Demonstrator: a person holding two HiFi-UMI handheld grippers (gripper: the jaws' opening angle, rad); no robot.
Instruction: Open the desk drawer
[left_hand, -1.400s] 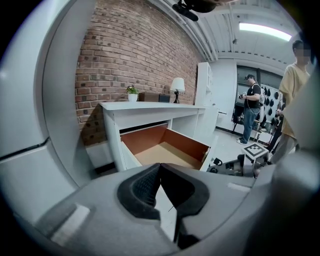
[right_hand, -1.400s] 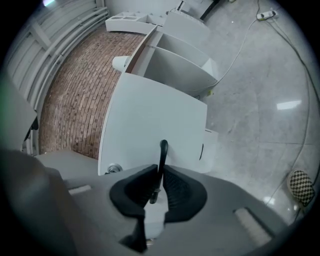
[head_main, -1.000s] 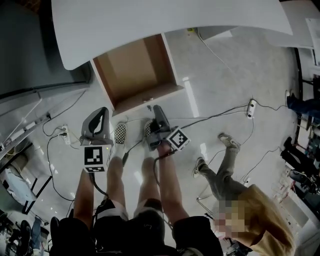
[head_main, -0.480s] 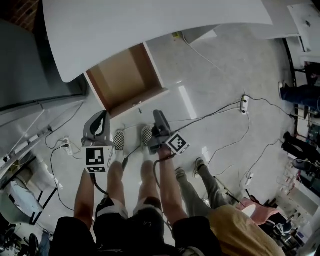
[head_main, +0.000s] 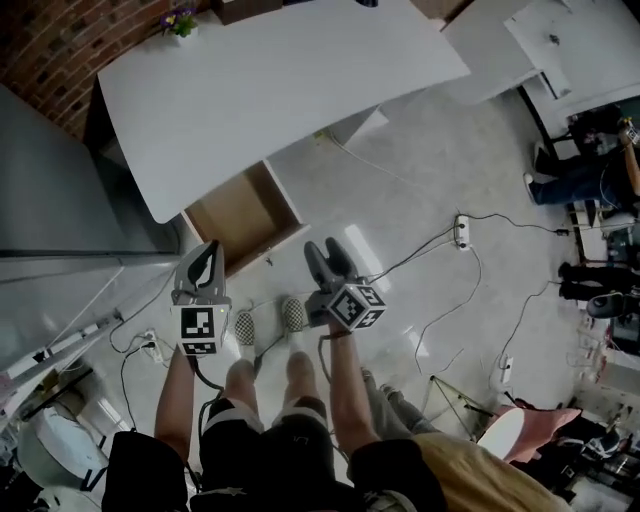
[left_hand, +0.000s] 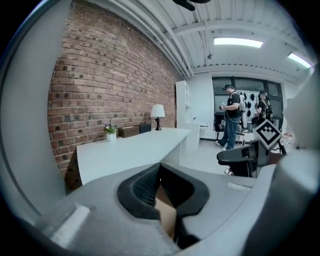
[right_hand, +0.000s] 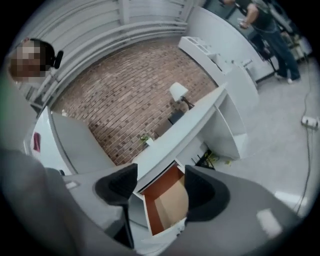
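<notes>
Drawer (head_main: 243, 213) stands pulled out from under the white desk (head_main: 270, 90), its brown wooden inside bare and open to the head view, so the task looks to be finished. That would explain why both tools are held up in front of the person, well apart from the drawer front, touching nothing.

Left gripper (head_main: 207, 250) has its jaws together at the tips, with nothing clamped; only a slice of the brown drawer shows through the hollow behind the pads. Right gripper (head_main: 323, 248) has its jaws spread wide and empty. In its own view the drawer shows far off between the pads, which I take to mean a released hold, not a grip about to begin.

Counted: one drawer, one desk, two grippers, each carrying one marker cube. On the desk stand one lamp (left_hand: 158, 111) and one small potted plant (left_hand: 110, 131). On the floor lie two checkered shoes (head_main: 243, 327) and at least two power strips (head_main: 461, 230) with trailing cables.
</notes>
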